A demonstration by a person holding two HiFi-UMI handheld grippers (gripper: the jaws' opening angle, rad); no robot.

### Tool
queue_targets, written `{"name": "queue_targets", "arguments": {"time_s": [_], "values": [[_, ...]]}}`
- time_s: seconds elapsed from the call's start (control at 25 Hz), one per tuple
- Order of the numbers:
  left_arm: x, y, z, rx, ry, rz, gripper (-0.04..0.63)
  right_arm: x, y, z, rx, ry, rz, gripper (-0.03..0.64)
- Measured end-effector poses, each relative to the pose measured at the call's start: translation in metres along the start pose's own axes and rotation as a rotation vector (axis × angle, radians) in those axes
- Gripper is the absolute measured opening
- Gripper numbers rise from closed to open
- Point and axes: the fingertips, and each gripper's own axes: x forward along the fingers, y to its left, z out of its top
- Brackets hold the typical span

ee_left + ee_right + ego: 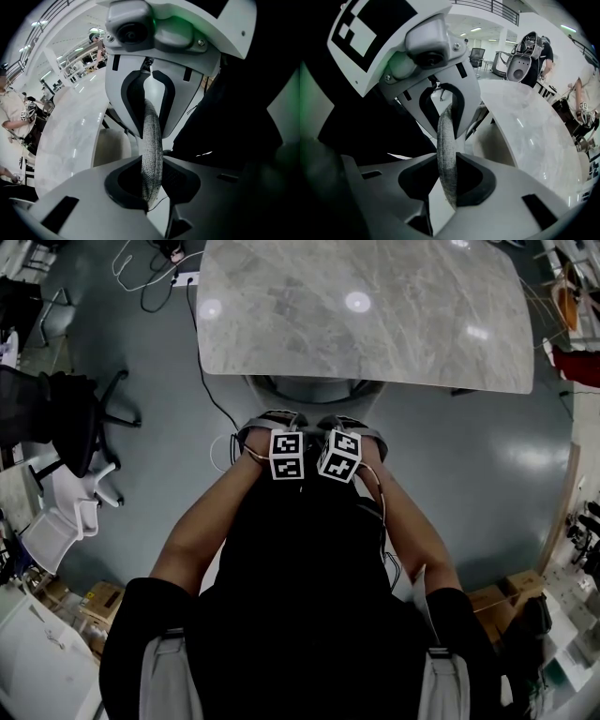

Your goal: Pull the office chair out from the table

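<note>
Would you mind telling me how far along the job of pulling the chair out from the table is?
Done: both grips are on. The left hand-held gripper and the right hand-held gripper are each shut on the grey top edge of the chair back. In hand: holding that edge; no pull shows, and the seat sits tucked under the table edge. Left: draw it back clear of the table.

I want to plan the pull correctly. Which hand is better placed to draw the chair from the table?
Neither clearly: left gripper and right gripper both clamp the chair's backrest rim, side by side. Probably pull with both.
</note>
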Motion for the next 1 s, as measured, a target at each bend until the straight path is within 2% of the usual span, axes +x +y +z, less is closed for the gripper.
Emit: {"name": "queue_targets", "arguments": {"time_s": [0.52,1.0], "values": [[0.001,-0.033,0.013,-0.020,-0.012,-0.010,0.077,-0.005,0.031,-0.014,-0.017,0.007,0.025,0.097],[-0.008,-0.084,0.008,0.013,-0.039,-0.031,0.078,-0.006,0.083,-0.010,0.021,0.031,0.021,0.097]]}}
